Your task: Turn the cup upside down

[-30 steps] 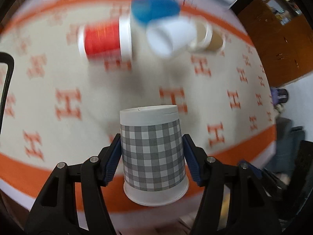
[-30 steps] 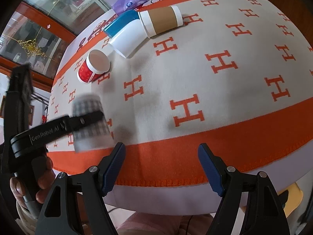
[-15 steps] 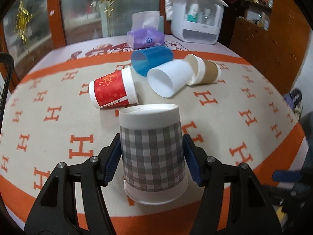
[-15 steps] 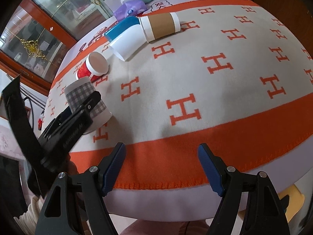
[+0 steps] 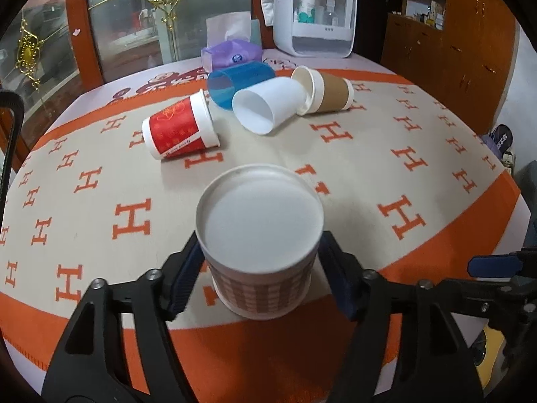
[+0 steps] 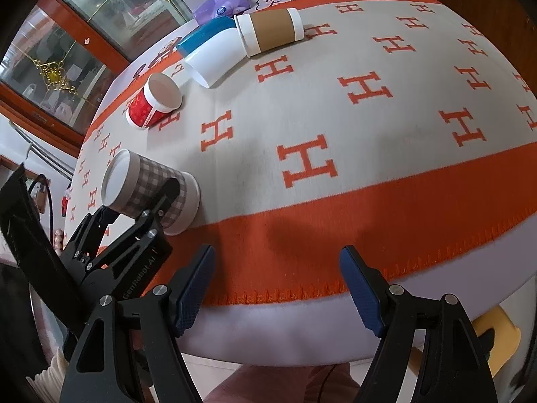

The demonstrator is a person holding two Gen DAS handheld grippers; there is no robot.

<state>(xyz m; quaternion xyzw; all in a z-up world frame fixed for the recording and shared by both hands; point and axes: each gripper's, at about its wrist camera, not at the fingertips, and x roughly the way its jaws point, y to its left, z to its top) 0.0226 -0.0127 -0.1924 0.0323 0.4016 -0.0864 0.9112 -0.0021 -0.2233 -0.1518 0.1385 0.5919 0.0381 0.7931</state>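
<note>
I am working over a round table under an orange-and-cream H-patterned cloth (image 5: 419,174), and I am going from the biggest things down.

Toward the far side four other cups are lying on their sides in a loose cluster: a red cup (image 5: 179,129), a blue cup (image 5: 241,82), a white cup (image 5: 268,105) and a brown-sleeved cup (image 5: 327,92). Behind them a purple tissue pack (image 5: 231,54) and a white storage box (image 5: 313,20) are sitting near the table's back edge.

The checked cup (image 5: 260,238) is standing near the front edge, on the seam where cream meets the orange border, mouth down and flat white base up. Its long axis is running vertical, straight up from the cloth, and it is sitting directly ahead of my left gripper (image 5: 260,268), between the two blue pads.

In the left view the pads are pressing the cup's wall on both sides, low on the body, so I judge my left gripper to be clamped on it. From the right wrist view the rim looks seated on the cloth (image 6: 188,208). The flip looks done; the coming move is letting go by opening sideways, without dragging the cup.

My right gripper (image 6: 278,288) is hanging off the table's front edge, jaws wide apart and empty, well apart from the cup, so the left is plainly nearer.
</note>
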